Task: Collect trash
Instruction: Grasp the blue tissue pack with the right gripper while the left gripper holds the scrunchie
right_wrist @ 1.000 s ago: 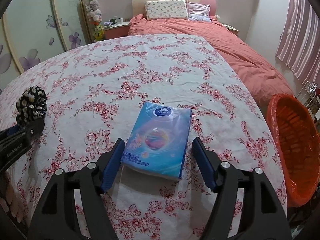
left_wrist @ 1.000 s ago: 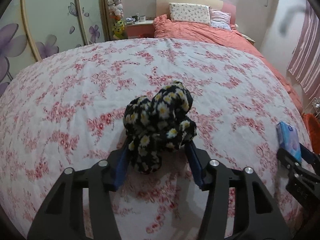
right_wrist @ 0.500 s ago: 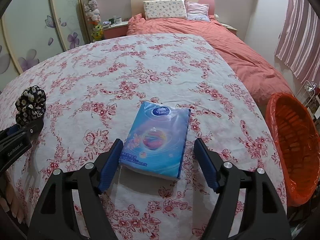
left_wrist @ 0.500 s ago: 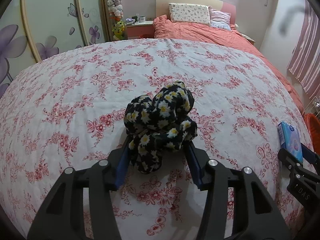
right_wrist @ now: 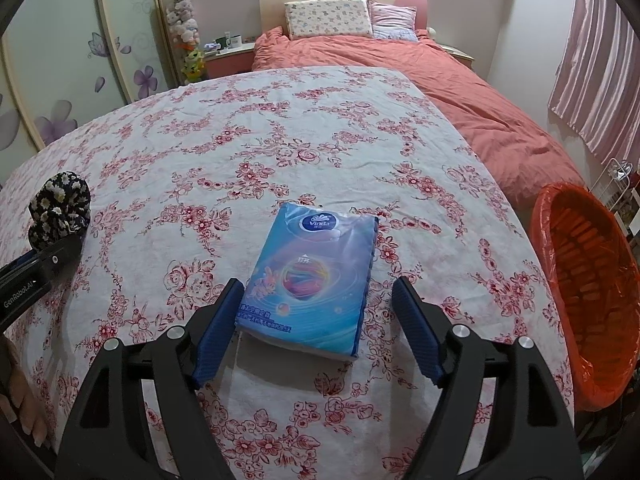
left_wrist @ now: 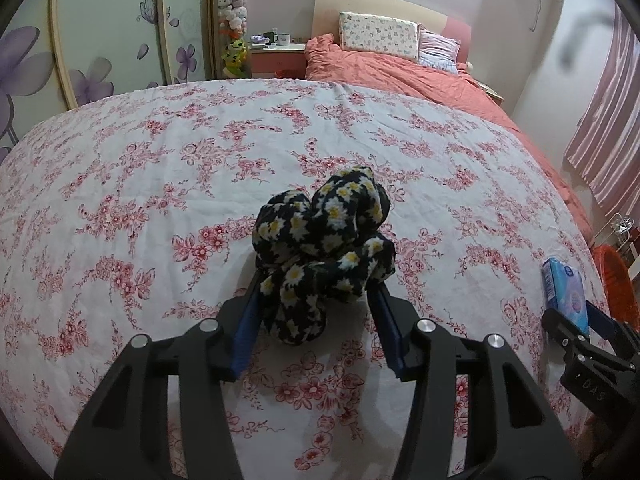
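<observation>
A crumpled black cloth with daisy print (left_wrist: 320, 236) is pinched between the blue pads of my left gripper (left_wrist: 316, 284), just above the flowered tablecloth (left_wrist: 160, 184). The cloth (right_wrist: 60, 208) also shows at the far left of the right wrist view. A blue tissue pack (right_wrist: 316, 264) lies flat on the tablecloth between the fingers of my right gripper (right_wrist: 318, 286). Its jaws are opening. The left pad is close to the pack's edge and the right pad stands clear of it. In the left wrist view the tissue pack (left_wrist: 566, 292) sits at the far right.
An orange bin lined with an orange bag (right_wrist: 584, 280) stands off the table's right edge. Beyond the table are a bed with a salmon cover (right_wrist: 440, 80), pillows, a nightstand with cups (left_wrist: 276, 46) and a wardrobe with purple flowers. A pink curtain (right_wrist: 600, 60) hangs at right.
The right gripper's jaws have spread wider around the tissue pack, which stays on the table. The left gripper and its cloth have hardly moved.
</observation>
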A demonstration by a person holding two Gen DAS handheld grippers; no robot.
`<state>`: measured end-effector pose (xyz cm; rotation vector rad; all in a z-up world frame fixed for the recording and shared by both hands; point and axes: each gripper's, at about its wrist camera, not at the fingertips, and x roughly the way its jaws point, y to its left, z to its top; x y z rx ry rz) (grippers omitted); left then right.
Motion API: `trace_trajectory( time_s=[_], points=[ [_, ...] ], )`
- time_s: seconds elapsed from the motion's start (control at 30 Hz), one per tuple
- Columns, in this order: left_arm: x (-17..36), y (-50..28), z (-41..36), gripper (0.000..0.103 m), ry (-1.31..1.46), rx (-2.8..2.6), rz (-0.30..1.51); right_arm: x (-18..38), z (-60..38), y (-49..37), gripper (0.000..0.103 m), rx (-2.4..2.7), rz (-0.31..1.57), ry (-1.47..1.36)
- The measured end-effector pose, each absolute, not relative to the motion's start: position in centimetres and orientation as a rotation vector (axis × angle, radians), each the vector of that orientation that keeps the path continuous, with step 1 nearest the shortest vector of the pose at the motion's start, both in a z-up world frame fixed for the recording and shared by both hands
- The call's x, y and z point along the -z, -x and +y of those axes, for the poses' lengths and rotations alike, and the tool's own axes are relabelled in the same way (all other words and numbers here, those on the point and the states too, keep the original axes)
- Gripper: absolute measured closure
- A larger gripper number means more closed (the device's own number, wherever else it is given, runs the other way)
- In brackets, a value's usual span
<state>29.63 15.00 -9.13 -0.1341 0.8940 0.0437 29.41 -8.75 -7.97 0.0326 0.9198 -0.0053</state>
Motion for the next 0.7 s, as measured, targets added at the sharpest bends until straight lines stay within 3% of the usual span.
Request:
trace_trajectory(
  time_s=[0.43,0.57,0.67,0.7],
  points=[
    [8.0,-30.1,14.8,0.039,0.167,-0.04,0.874,7.8,-8.9,-29.4,0.026,-0.005,0.918,-0.044],
    [7.5,-30.1,15.0,0.026,0.172,-0.051,0.851,7.8,-8.9,-29.1,0.025,-0.017,0.915,-0.065],
    [7.7,-30.4,15.2,0.026,0.179,-0.058,0.856,7.7,-8.8,-29.0,0.024,-0.02,0.915,-0.067],
    [7.9,-30.6,15.3,0.031,0.176,-0.063,0.862,7.7,-8.7,-29.1,0.024,-0.017,0.916,-0.064]
  ],
)
